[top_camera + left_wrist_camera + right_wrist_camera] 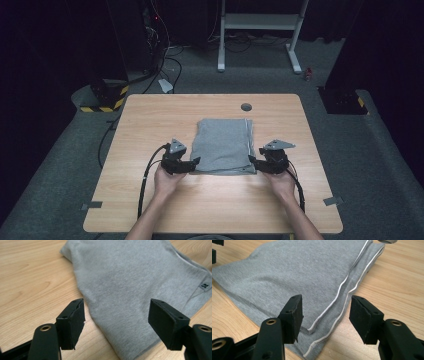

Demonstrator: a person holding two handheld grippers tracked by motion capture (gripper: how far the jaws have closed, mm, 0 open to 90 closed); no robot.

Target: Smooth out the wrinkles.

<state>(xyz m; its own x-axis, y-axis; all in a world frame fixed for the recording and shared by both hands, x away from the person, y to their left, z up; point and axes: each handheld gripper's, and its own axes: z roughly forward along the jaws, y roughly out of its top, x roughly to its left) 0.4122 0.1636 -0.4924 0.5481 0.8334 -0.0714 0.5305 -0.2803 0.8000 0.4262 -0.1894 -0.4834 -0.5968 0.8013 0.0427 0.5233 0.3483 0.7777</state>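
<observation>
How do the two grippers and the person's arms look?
Both grippers, left gripper and right gripper, are black, each carrying a grey three-cornered plate on top and trailing a black cable. Their fingers end in flat black rectangular pads. The forearms are bare, without sleeves.

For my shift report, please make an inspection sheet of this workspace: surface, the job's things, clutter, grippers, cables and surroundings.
Surface: wooden table, with a round grommet hole near the far edge.
Job's things: folded grey garment with white piping along one side, lying flat at the table's middle.
Clutter: nothing seen on the table.
Grippers: left gripper open at the garment's near left corner; right gripper open at its near right corner; neither grips the cloth.
Cables: a black cable trails from the left gripper; more cables lie on the floor beyond.
Surroundings: grey carpet, white stand frame, tape marks on the floor.
</observation>
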